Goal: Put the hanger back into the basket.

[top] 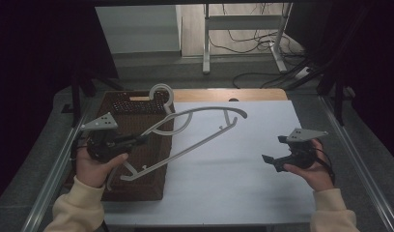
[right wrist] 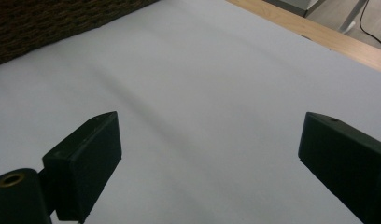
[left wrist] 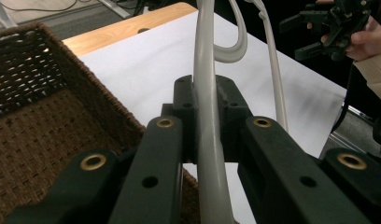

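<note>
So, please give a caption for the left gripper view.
Left gripper shut on a grey hanger, above a wicker basket and white sheet.

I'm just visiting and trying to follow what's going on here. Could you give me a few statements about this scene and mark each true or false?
1. The left gripper is shut on a grey hanger. True.
2. The right gripper also holds the hanger. False: its jaws are wide apart over the white sheet, holding nothing.
3. A wicker basket sits at the left of the table. True.
4. The hanger lies flat inside the basket. False: it is held up, reaching from over the basket out over the sheet.
5. The sheet is black. False: it is white.
</note>
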Available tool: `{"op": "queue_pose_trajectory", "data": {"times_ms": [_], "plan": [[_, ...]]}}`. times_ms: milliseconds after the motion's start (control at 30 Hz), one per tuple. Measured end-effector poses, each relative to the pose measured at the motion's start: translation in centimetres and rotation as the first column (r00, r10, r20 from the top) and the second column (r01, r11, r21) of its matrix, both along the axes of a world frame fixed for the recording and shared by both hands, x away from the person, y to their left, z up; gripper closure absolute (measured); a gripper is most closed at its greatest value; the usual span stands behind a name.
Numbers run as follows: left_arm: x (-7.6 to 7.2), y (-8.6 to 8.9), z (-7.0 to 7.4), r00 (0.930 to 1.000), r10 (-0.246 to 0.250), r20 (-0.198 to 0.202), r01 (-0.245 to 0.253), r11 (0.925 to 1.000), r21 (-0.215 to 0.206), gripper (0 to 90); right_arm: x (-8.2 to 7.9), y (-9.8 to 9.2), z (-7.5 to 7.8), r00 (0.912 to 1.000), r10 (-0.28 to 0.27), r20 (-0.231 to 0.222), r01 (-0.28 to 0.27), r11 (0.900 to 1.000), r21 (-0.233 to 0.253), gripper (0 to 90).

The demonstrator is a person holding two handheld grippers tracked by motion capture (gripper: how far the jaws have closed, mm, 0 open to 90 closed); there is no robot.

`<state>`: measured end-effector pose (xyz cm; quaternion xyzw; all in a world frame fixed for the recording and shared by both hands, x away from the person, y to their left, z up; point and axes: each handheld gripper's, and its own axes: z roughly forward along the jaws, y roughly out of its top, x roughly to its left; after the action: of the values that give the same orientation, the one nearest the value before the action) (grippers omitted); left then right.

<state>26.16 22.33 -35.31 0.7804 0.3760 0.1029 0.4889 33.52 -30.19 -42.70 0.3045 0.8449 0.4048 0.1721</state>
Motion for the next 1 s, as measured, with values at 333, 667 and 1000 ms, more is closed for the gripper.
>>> {"op": "queue_pose_trajectory", "data": {"times_ms": [333,667,1000], "plan": [[-0.3,1.6,-0.7,0.999,0.045,0.006,-0.045,0.9988,-0.018,81.4,0.2,-0.3,-0.6,0.9995,-0.03,-0.011,0.03,1.0,0.004,6.2],[-0.6,4.6,-1.4,0.9913,0.132,0.005,-0.131,0.9906,-0.039,81.4,0.2,-0.2,-0.8,0.9994,-0.027,-0.02,0.027,1.0,-0.005,6.4],[-0.5,7.2,-1.9,0.9777,0.21,0.011,-0.209,0.976,-0.062,81.4,0.3,-0.3,-1.1,0.9992,-0.025,-0.033,0.024,1.0,-0.017,6.5]]}}
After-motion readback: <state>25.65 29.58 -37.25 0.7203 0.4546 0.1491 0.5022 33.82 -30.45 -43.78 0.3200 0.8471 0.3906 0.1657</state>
